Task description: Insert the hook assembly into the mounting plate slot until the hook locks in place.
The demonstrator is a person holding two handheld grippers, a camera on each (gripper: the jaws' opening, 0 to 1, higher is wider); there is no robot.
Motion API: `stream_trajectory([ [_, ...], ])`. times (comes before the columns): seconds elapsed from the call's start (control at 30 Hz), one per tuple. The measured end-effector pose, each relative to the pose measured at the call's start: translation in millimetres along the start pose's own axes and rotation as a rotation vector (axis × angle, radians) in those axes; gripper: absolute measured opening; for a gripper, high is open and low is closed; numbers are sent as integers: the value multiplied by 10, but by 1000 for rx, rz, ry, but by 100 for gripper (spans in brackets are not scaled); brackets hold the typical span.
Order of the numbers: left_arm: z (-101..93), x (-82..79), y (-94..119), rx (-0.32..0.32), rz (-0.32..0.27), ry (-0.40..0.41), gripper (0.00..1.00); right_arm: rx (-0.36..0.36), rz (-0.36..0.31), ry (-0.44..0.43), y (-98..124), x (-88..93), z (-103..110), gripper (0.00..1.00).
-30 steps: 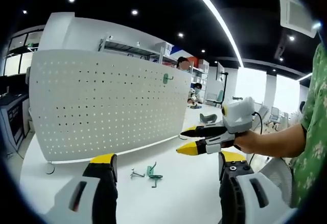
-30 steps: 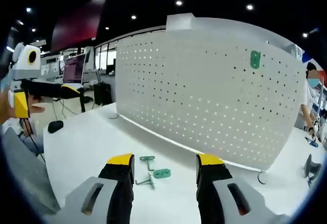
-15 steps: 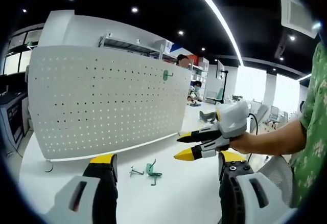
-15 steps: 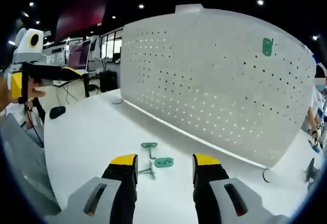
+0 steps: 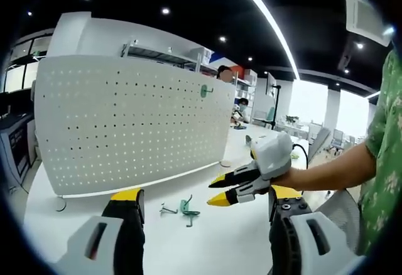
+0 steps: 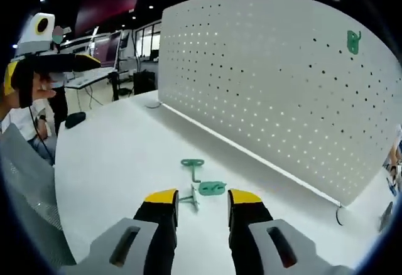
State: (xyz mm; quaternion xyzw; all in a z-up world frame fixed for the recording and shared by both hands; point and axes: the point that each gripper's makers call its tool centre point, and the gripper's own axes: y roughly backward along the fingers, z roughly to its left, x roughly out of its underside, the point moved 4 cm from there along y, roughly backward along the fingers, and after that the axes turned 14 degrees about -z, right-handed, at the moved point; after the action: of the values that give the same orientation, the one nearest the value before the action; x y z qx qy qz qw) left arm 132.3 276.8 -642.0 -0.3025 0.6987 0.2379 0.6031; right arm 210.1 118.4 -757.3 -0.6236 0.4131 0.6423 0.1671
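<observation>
A white pegboard [image 5: 125, 124] [image 6: 282, 86] stands upright on the white table [image 6: 113, 162], with one green hook [image 5: 204, 91] [image 6: 353, 41] mounted near its top corner. Loose on the table in front of it lie a green T-shaped piece [image 6: 191, 163], a green slotted plate [image 6: 212, 188] and a small metal hook [image 5: 166, 211]. My right gripper [image 6: 203, 197] is open, low over the table, its tips just short of the green plate. In the left gripper view the right gripper [image 5: 218, 190] points down toward these parts [image 5: 185, 209]. My left gripper [image 5: 205, 194] is open, empty, held back.
In the right gripper view a hand holds the left gripper [image 6: 56, 61] high at the far left. A green sleeve [image 5: 383, 162] is at the right edge. A black object [image 6: 74, 119] lies at the table's left end. Desks and shelves stand behind.
The right gripper has dropped and moved closer to the green parts on the table, and its jaws have narrowed a little. The left gripper has stayed in place.
</observation>
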Motion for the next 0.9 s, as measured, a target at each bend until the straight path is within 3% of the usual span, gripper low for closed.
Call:
stream_trajectory([
  [0.47, 45, 28, 2, -14, 5, 5, 83, -84, 91, 46, -163, 233, 83, 13],
  [0.9, 89, 65, -5, -24, 13, 17, 82, -119, 140, 80, -284, 388, 117, 7],
])
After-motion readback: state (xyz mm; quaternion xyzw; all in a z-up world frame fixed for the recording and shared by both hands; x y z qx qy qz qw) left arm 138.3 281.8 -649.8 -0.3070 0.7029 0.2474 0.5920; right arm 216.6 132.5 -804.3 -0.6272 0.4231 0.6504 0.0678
